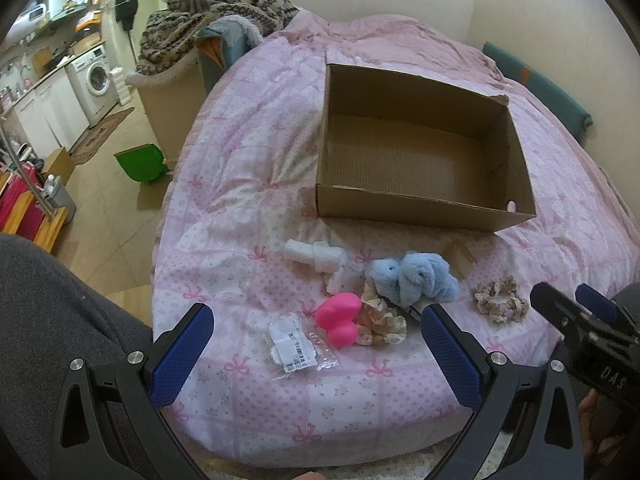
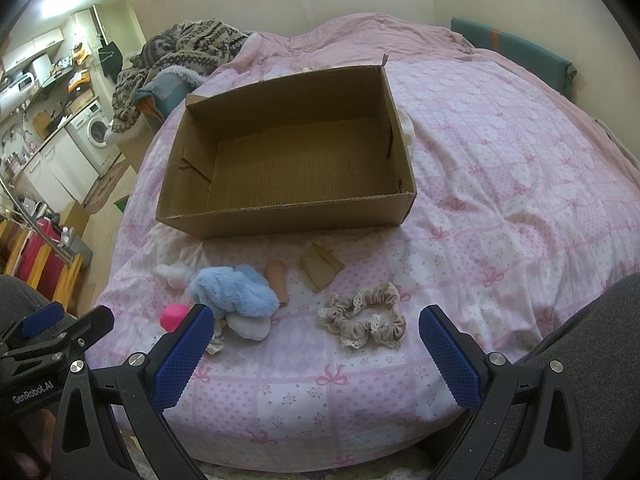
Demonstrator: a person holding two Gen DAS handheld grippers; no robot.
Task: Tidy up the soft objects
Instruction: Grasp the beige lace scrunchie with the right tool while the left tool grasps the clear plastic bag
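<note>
An open empty cardboard box [image 1: 424, 204] [image 2: 280, 220] stands on the pink quilted bed. In front of it lie a fluffy blue item [image 1: 416, 282] [image 2: 240, 290], a pink rubbery heart-shaped piece [image 1: 338, 320] [image 2: 173, 316], a cream frilly scrunchie [image 1: 382, 322], a beige lace scrunchie [image 1: 500, 298] [image 2: 364, 318], white soft rolls [image 1: 316, 256] and a clear plastic packet [image 1: 290, 346]. My left gripper [image 1: 316, 354] is open above the packet and pink piece. My right gripper [image 2: 314, 354] is open just before the beige scrunchie.
A small brown cardboard scrap [image 2: 320, 268] and a peach tube [image 2: 277, 280] lie near the box. A pile of patterned blankets [image 1: 216, 20] sits at the bed's far left. A green bin [image 1: 142, 162] and kitchen units with a washing machine [image 1: 94, 80] stand on the floor left.
</note>
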